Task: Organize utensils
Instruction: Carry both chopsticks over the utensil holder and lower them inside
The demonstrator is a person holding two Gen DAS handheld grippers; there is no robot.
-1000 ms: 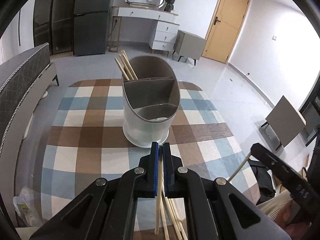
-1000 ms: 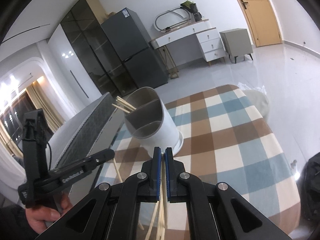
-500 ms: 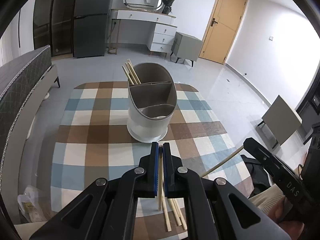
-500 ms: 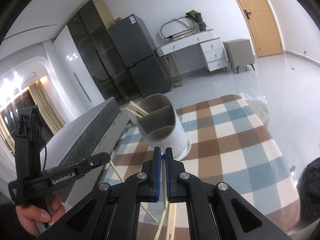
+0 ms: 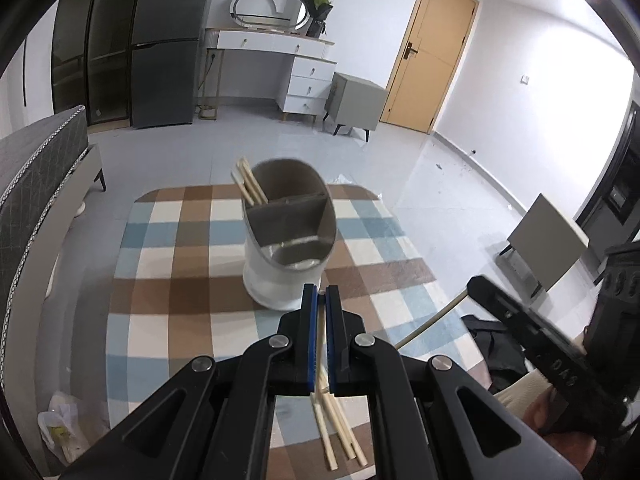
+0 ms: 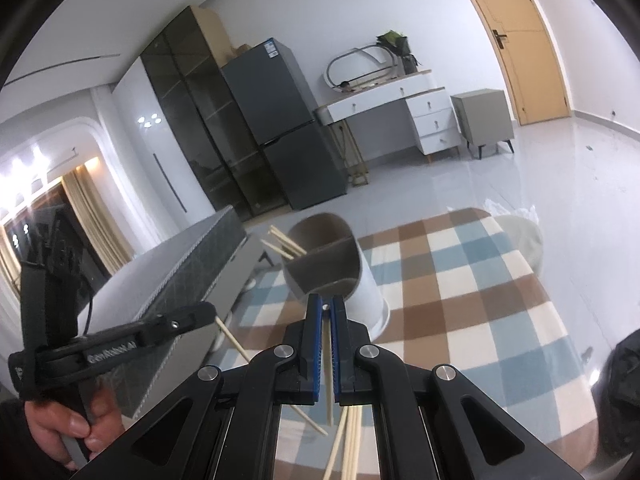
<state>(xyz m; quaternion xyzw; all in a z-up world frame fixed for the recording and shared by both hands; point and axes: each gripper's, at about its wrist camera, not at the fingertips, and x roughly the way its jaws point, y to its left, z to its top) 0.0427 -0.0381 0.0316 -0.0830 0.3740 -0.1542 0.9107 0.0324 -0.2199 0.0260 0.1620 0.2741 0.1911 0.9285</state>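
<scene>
1. I'm lifting both now: left gripper clamped on one chopstick, right gripper pinching another chopstick.
2. Both have risen off the table; holder ahead, loose chopsticks left below.

claw: black arms | blue pads | silver screws | white lettering | cream sleeve

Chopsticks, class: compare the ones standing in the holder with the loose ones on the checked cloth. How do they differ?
The chopsticks in the holder lean upright in the back compartment of the utensil holder, tips poking above its rim. The loose chopsticks lie flat on the checked cloth, near the camera, outside the holder. Both sets are pale wooden sticks.
</scene>
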